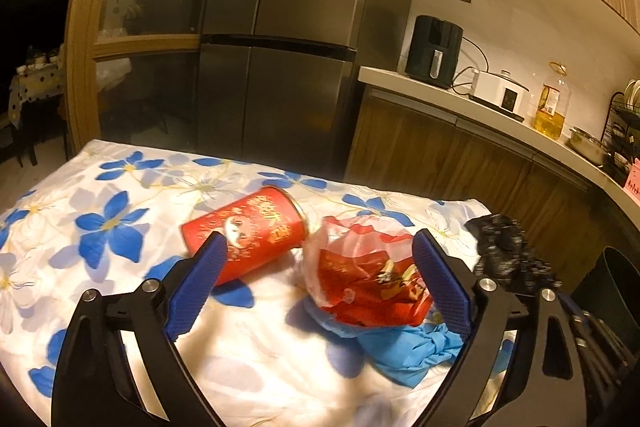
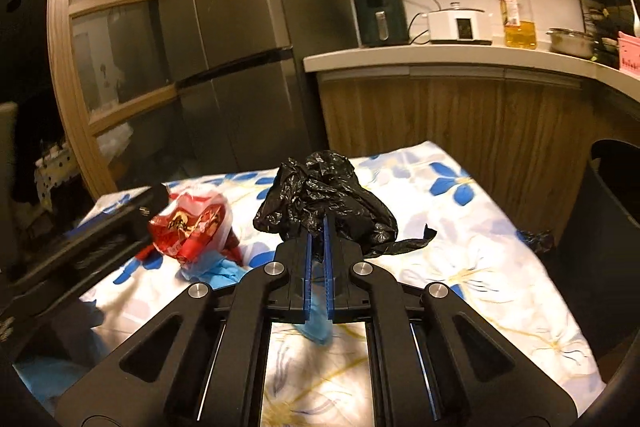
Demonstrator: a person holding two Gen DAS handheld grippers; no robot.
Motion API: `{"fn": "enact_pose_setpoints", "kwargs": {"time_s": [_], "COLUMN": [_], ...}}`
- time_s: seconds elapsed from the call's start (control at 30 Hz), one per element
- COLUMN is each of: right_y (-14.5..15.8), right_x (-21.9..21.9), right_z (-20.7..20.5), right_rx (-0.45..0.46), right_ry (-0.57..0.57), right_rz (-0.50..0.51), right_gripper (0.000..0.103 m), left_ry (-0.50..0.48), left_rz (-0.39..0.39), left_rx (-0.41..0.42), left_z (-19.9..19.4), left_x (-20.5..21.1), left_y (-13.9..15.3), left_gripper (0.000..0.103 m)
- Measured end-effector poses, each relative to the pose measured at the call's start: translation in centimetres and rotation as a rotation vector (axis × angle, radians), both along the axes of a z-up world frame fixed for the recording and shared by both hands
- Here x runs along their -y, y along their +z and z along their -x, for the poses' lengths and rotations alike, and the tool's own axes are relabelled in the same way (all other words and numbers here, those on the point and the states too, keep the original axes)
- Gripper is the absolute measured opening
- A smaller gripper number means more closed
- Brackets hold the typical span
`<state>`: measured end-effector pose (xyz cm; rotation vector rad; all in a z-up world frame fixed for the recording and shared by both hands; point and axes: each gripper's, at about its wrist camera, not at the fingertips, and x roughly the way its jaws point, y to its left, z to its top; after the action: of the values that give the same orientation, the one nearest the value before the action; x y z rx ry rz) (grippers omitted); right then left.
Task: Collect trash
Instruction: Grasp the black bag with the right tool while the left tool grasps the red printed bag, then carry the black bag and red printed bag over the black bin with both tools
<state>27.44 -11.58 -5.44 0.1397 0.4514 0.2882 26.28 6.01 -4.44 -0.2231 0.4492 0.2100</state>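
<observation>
A red cylindrical can (image 1: 246, 233) lies on its side on the flowered cloth. A red and clear plastic wrapper (image 1: 368, 277) lies next to it on a crumpled blue bag (image 1: 404, 347). My left gripper (image 1: 320, 247) is open above them, its left finger in front of the can, its right finger by the wrapper. My right gripper (image 2: 317, 223) is shut on a crumpled black plastic bag (image 2: 324, 195), held just above the cloth. The black bag (image 1: 504, 247) also shows at the right in the left wrist view. The wrapper (image 2: 192, 227) shows at the left in the right wrist view.
The table with the flowered cloth (image 1: 100, 219) stands before a steel fridge (image 1: 280, 47). A dark bin (image 2: 612, 211) stands at the table's right side. A counter (image 2: 440, 55) behind carries an air fryer, cooker, oil bottle and pot. A small black scrap (image 2: 536, 239) lies at the cloth's right edge.
</observation>
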Motion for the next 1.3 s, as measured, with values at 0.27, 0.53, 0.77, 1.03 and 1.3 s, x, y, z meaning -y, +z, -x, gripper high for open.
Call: {"fn": "enact_pose_setpoints", "kwargs": {"time_s": [0.27, 0.53, 0.77, 1.03, 1.3], "right_y": [0.8, 0.7, 1.2, 2.4, 3.9], "right_x": [1.6, 1.7, 2.1, 3.1, 5.2], "right_z": [0.9, 1.2, 1.9, 3.6, 5.9], "right_rx": [0.027, 0.026, 0.037, 0.069, 0.109], "right_ry": [-0.021, -0.025, -0.031, -0.047, -0.069], "right_rz": [-0.011, -0.01, -0.015, -0.027, -0.046], "right_gripper": [0.005, 0.005, 0.005, 0.005, 0.005], "left_ry": [-0.04, -0.078, -0.082, -0.072, -0.073], "left_rz": [0.037, 0.061, 0.047, 0.031, -0.008], "left_rx": [-0.049, -0.073, -0.067, -0.025, 0.03], "left_z": [-1.5, -1.6, -1.0, 1.4, 4.5], "left_x": [0.1, 0.1, 0.4, 1.5, 3.6], "left_y": [-1.1, -1.9, -1.6, 0.4, 2.9], "left_gripper": [0.06, 0.031, 0.015, 0.013, 0.013]}}
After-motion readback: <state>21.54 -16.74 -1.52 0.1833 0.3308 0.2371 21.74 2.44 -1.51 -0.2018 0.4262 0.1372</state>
